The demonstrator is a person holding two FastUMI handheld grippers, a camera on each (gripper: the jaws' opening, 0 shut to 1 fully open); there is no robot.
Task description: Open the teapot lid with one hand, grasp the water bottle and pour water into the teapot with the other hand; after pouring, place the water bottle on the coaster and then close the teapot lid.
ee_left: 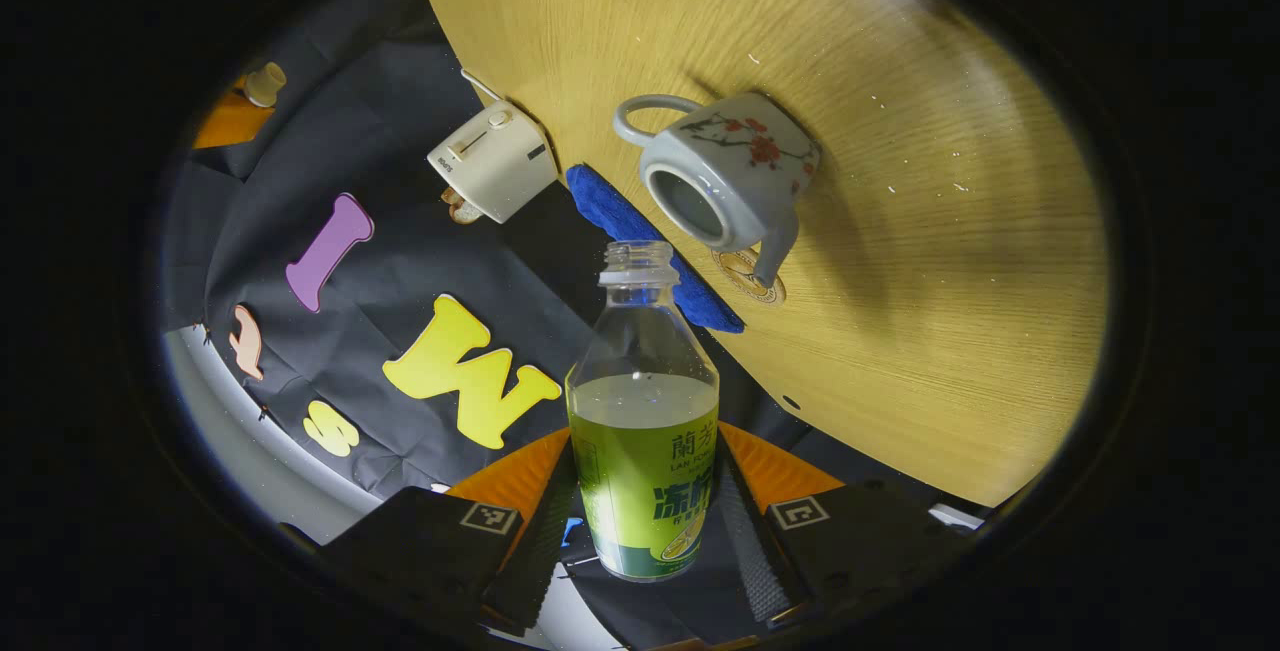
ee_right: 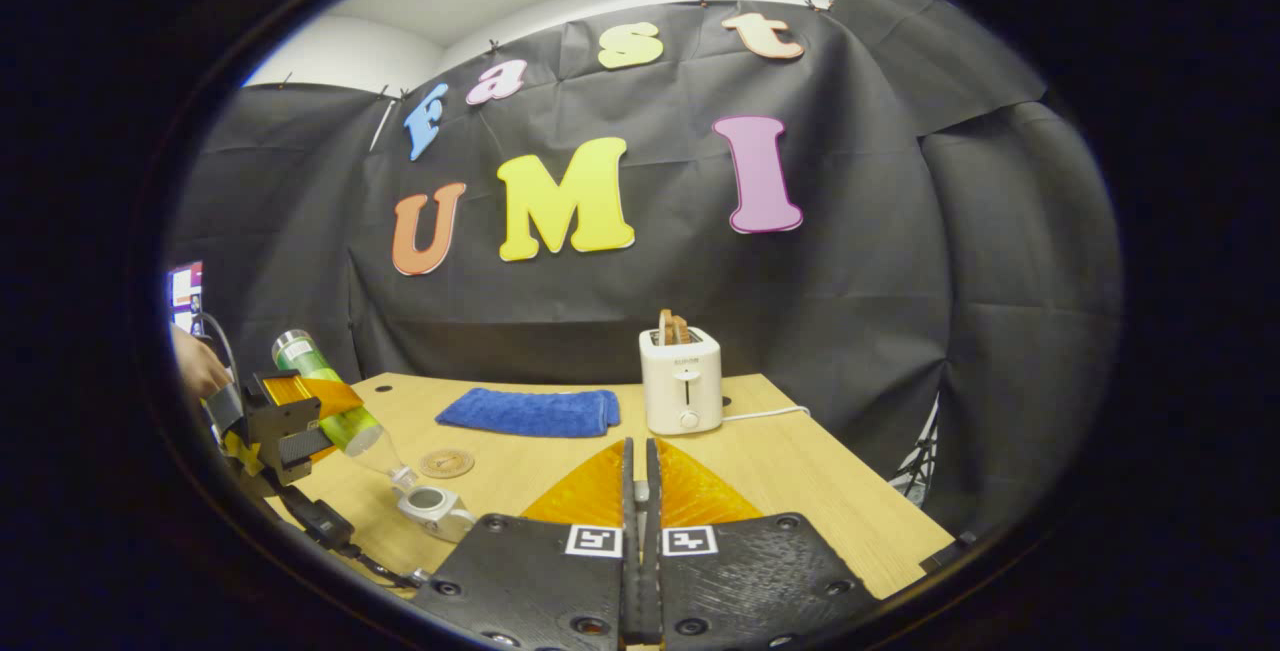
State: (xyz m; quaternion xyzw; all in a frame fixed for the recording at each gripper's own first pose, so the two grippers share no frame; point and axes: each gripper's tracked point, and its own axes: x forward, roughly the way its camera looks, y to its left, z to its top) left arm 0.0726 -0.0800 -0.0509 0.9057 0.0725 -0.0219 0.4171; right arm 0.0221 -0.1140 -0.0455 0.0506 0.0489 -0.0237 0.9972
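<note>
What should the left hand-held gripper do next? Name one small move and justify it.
Probably tip the green-labelled clear water bottle slightly further. The left hand-held gripper grips it, its uncapped neck is angled down toward the open mouth of the grey flower-painted ceramic teapot, yet much water remains and no stream is visible. The right hand-held gripper is shut.

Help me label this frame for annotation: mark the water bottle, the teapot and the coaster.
water bottle (ee_left: pixel 645 471): left gripper view, on its green label.
teapot (ee_left: pixel 745 146): left gripper view, on its flowered side.
coaster (ee_right: pixel 446 463): right gripper view, on its round top face.
</note>
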